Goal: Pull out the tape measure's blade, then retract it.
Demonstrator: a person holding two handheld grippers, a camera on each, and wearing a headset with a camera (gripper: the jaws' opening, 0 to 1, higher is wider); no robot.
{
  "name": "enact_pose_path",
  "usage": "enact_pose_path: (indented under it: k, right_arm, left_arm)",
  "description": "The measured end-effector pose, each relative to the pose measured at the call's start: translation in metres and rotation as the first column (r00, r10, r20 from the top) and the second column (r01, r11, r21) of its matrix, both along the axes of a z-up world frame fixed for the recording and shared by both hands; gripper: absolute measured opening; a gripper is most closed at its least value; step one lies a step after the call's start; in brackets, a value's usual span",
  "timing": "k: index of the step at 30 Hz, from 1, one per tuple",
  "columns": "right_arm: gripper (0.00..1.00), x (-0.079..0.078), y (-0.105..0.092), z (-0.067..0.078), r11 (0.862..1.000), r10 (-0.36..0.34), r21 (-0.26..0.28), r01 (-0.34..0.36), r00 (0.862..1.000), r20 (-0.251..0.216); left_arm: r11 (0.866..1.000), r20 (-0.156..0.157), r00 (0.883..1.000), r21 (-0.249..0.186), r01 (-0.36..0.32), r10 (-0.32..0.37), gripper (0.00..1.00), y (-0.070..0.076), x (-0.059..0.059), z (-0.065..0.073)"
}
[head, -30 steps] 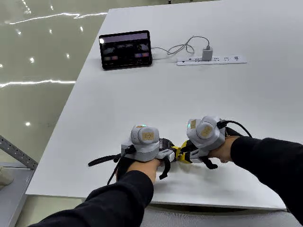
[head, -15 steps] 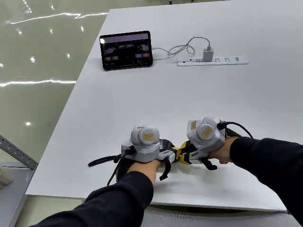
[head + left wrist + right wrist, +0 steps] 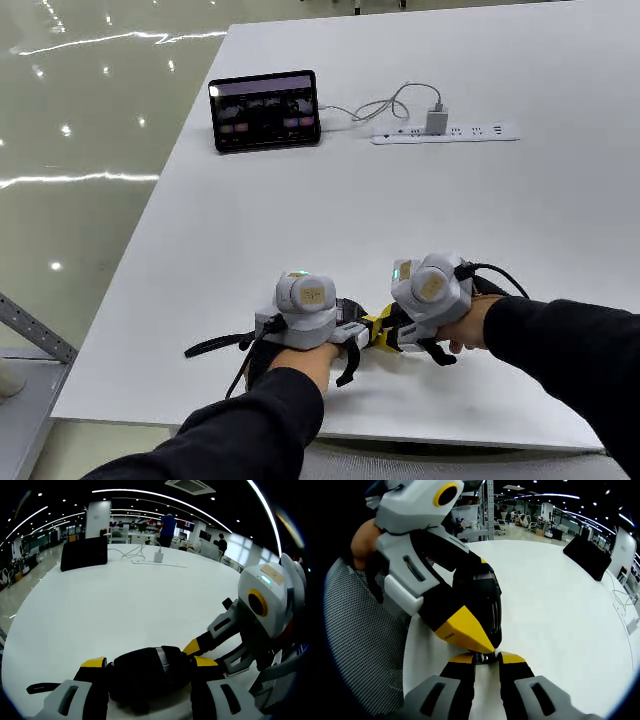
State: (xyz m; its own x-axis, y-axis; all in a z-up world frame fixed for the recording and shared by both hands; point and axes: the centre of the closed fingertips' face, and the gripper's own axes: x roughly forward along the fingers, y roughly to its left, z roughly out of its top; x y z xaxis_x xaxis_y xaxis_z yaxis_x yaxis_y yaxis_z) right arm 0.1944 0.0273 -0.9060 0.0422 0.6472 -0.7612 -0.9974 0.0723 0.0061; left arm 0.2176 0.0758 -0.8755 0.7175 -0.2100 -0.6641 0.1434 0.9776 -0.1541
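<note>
At the near edge of the worktop [image 3: 400,210], the tape measure [image 3: 150,676] sits between the left gripper [image 3: 149,663] and the right gripper [image 3: 482,658], held by both. Far behind, the tablet [image 3: 265,109] stands left of the power strip [image 3: 445,131].

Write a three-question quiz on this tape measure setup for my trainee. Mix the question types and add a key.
1. True or false: the left hand-held gripper hangs open above the tape measure.
2. Multiple choice: what does the right hand-held gripper pinch? A) the blade tip B) a screwdriver C) a pen
3. Short answer: what is plugged into the power strip?

Key:
1. False. Its jaws are shut on the tape measure's black case.
2. A. The tip sits right at the case, so the blade is hardly drawn out.
3. A white charger.
</note>
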Motion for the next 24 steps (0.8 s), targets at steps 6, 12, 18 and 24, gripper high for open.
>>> enact_pose_path:
  k: [6,12,18,24]
  right_arm:
    - [0.33,0.006,-0.008,0.004,0.998,-0.067,0.018,0.067,0.998,-0.006]
    - [0.44,0.013,-0.024,0.014,0.983,-0.171,0.062,0.172,0.985,-0.028]
    - [0.54,0.015,-0.047,0.023,0.969,-0.231,0.086,0.232,0.973,-0.025]
    - [0.62,0.006,-0.070,0.028,0.953,-0.271,0.121,0.279,0.960,-0.077]
  left_arm:
    - [1.000,0.000,1.000,-0.002,0.000,0.000,0.63,0.000,0.000,0.000]
    - [1.000,0.004,1.000,-0.003,0.002,-0.001,0.64,-0.001,0.001,0.000]
    - [1.000,-0.006,1.000,-0.006,0.005,-0.005,0.65,-0.001,0.001,-0.001]
    - [0.997,-0.027,0.997,-0.027,0.076,-0.077,0.69,-0.007,-0.003,-0.002]
